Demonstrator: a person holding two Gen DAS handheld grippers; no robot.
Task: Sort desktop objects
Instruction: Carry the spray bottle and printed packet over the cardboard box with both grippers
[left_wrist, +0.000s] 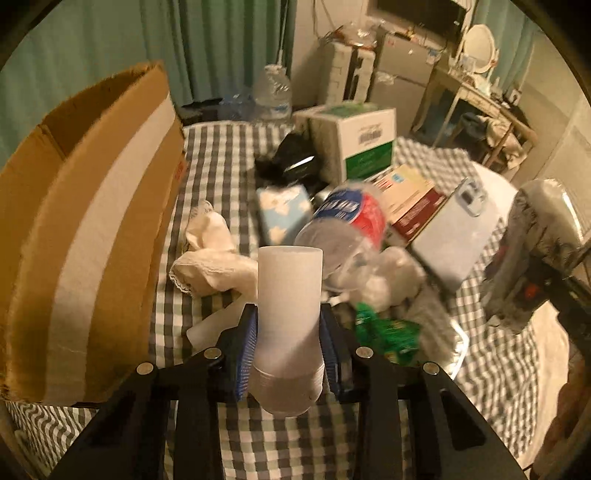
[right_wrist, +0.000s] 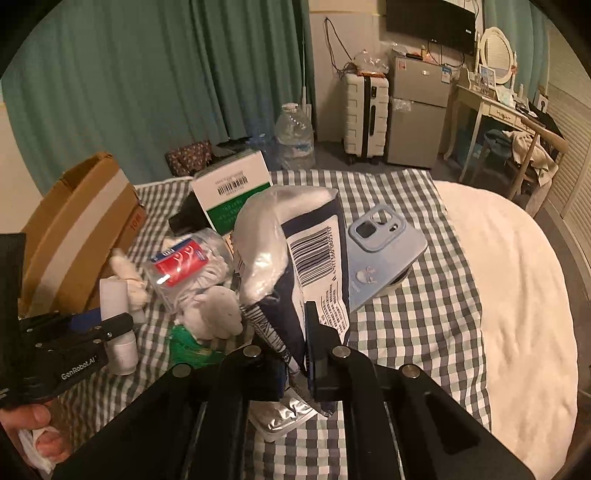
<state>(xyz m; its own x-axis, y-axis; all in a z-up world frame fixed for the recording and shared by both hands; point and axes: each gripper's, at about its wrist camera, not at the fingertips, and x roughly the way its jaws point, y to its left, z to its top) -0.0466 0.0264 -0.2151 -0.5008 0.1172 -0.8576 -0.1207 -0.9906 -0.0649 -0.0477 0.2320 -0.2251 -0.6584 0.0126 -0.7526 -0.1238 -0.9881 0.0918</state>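
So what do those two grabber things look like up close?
Both are chunky black plastic with round silver bolts on top. The left gripper has ribbed blue pads inside its fingers. Seen from the right wrist camera, it has white "GenRobot.AI" lettering on its side. The right gripper shows a dark blue pad.

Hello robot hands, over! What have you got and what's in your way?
Left gripper shut on white tube. Right gripper shut on barcoded packet. Cardboard box open, left. Clutter pile ahead on checked cloth.
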